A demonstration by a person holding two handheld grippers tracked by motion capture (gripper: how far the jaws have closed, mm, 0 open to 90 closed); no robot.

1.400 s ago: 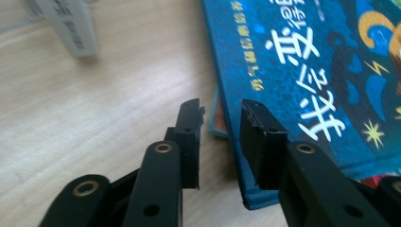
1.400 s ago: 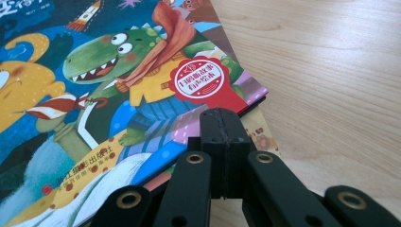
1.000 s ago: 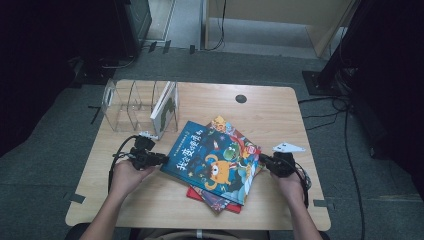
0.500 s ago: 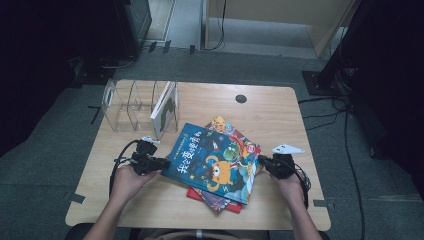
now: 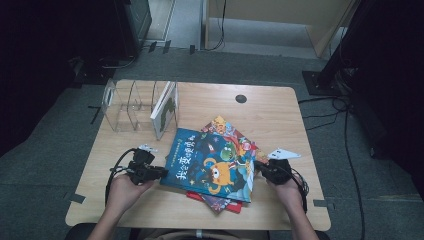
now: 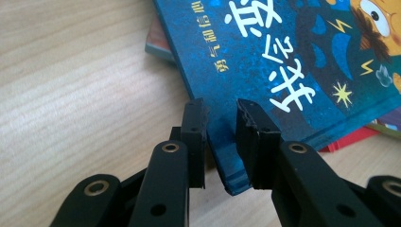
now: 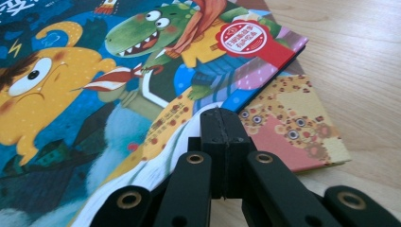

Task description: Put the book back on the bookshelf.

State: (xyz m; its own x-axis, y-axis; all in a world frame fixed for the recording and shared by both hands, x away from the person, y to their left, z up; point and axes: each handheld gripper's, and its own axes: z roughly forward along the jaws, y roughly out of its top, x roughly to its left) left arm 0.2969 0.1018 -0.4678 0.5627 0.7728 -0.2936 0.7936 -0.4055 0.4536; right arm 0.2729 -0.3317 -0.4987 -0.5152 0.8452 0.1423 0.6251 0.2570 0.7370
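A blue picture book (image 5: 210, 165) with an orange monster on its cover lies on top of a small stack at the table's front middle. My left gripper (image 5: 162, 172) is at the book's near left corner. In the left gripper view the jaws (image 6: 221, 113) stand a little apart, with that corner of the blue book (image 6: 283, 61) between them and the pads not pressing on it. My right gripper (image 5: 260, 167) is at the book's right edge. Its jaws (image 7: 220, 116) are shut with nothing between them, their tip against the cover's edge (image 7: 156, 123).
Other books lie under the blue one, among them a red-edged one (image 5: 220, 202) and a patterned one (image 7: 293, 127). A clear divided rack (image 5: 127, 107) at the back left holds one upright book (image 5: 165, 107). The wooden table (image 5: 280, 115) has a cable hole (image 5: 241, 98).
My left gripper has slid along the book's left edge toward the person, down to its near corner. The right gripper and the book stay put.
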